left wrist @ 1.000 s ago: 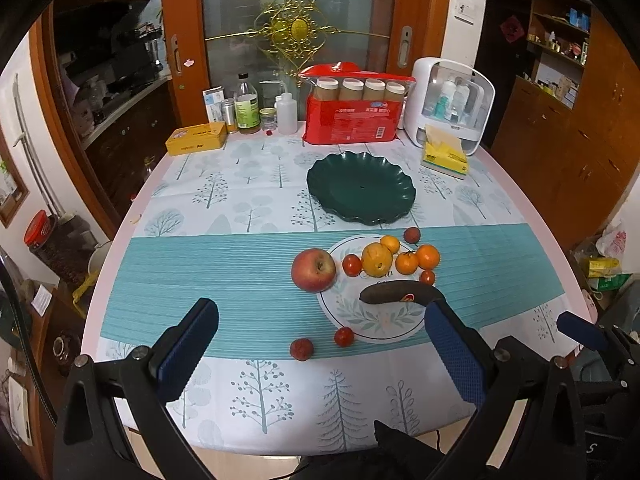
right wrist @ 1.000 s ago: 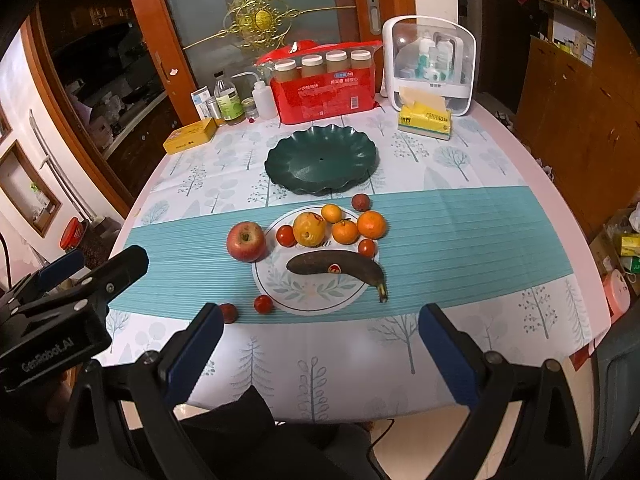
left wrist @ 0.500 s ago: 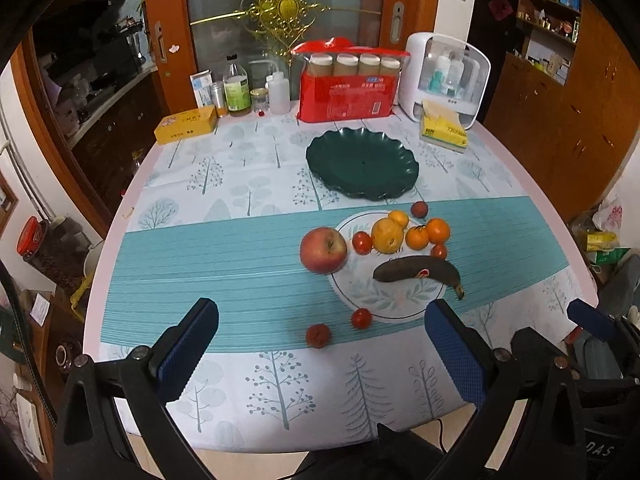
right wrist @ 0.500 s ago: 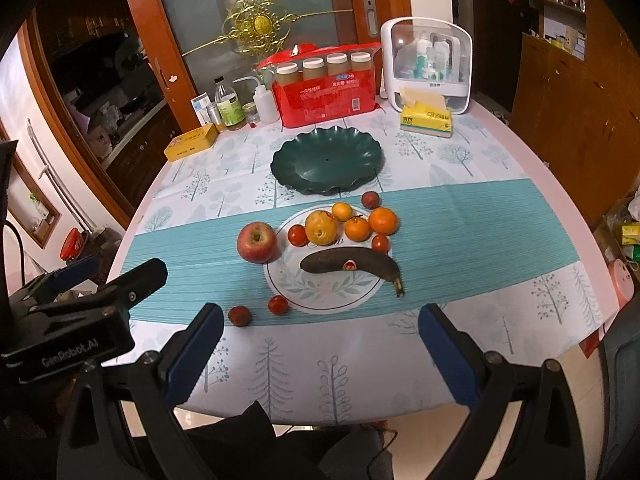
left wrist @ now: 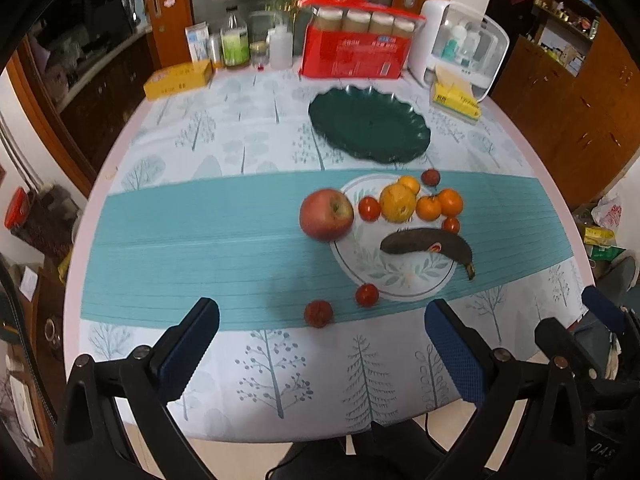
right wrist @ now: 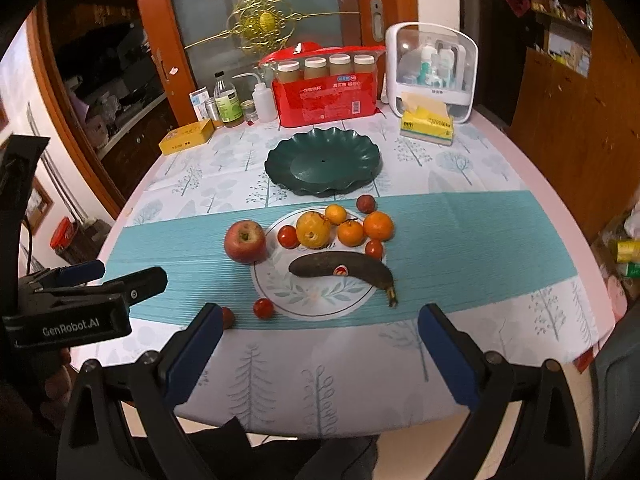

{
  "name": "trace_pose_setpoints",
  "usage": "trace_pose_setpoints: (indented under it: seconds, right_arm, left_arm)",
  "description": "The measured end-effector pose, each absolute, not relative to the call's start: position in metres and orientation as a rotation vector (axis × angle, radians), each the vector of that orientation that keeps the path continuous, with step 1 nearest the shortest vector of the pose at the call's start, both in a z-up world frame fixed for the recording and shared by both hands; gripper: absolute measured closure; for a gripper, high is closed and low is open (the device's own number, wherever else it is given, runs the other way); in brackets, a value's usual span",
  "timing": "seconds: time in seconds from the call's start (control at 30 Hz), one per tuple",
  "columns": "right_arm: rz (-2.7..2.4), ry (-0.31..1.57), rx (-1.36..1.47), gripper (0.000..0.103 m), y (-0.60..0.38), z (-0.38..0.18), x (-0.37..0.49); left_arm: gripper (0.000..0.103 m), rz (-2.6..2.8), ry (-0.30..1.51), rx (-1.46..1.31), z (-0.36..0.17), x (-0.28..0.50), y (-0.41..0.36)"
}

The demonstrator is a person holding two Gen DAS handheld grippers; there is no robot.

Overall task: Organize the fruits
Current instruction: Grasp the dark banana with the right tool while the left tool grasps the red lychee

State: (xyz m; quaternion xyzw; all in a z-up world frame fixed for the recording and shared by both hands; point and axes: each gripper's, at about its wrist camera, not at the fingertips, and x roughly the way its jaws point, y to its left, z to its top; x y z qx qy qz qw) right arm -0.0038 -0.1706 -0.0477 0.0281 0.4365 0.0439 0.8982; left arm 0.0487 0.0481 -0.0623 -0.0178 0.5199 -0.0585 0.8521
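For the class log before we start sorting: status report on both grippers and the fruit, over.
Left gripper open, right gripper open, both short of the table. Fruit untouched: blackened banana on white plate, apple beside it. Green plate bare. Nothing in the way.

I count on my table:
apple (right wrist: 245,241): 1
banana (right wrist: 343,271): 1
oranges (right wrist: 378,225): 4
small red fruits (right wrist: 263,308): 6
plates (right wrist: 322,161): 2
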Motion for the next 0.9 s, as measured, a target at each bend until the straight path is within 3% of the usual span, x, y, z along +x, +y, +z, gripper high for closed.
trace_pose_setpoints:
  seconds: [0.3, 0.67, 0.9]
  right_arm:
    - [0.193, 0.940, -0.080, 0.007, -0.172, -0.073, 0.030]
    - [0.319, 0.977, -0.365, 0.024, -0.171, -0.121, 0.090]
    - [0.454, 0.982, -0.588, 0.033, -0.159, -0.157, 0.116]
  left_arm:
    - [0.009, -0.046, 1.256, -0.100, -0.111, 0.068, 0.042]
    - [0.016, 0.109, 1.355, -0.184, -0.166, 0.094, 0.041]
    - [0.025, 0.179, 1.420, -0.260, -0.195, 0.104, 0.045]
